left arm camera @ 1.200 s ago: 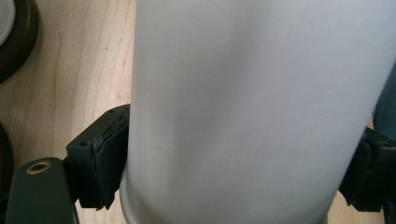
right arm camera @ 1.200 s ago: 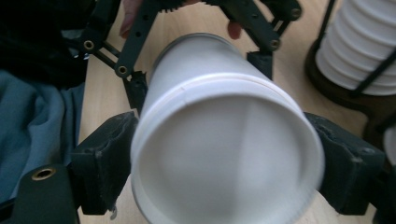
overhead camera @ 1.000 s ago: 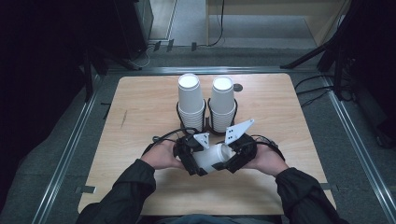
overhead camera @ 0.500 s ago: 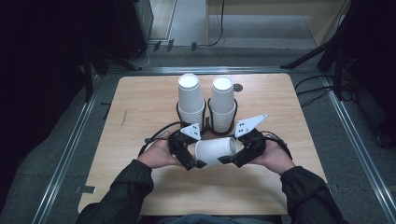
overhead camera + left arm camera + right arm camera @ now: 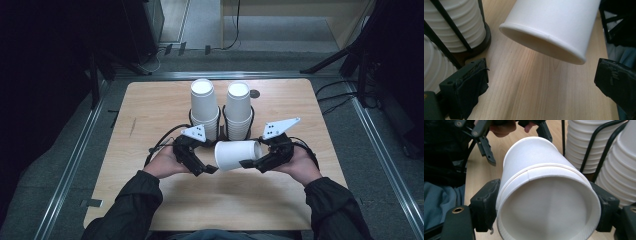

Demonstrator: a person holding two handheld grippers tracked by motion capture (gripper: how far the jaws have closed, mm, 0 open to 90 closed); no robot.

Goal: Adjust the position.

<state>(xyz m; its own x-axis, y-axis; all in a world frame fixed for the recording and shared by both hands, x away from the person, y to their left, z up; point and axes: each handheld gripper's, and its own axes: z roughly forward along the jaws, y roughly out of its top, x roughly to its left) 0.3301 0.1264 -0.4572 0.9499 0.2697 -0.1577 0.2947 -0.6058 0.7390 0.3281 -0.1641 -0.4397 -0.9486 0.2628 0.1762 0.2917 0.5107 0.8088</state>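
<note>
The right gripper (image 5: 252, 162) pinches a white paper cup (image 5: 238, 155) on its side between its jaws, above the tabletop (image 5: 150, 110). The left gripper (image 5: 210, 167) has just been opening; its jaws stand spread, the cup's rim just ahead, untouched. Two cup stacks (image 5: 220, 112) stand beyond.

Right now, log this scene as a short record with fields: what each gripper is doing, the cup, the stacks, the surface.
held item: white paper cup, on its side, above the table
right gripper: jaws clamped on the cup's base end, one pad on each side
left gripper: jaws wide open, just been opening, pads clear of the cup's rim
cup stacks: two, upside down, in black wire holders behind the grippers
surface: wooden table
</note>
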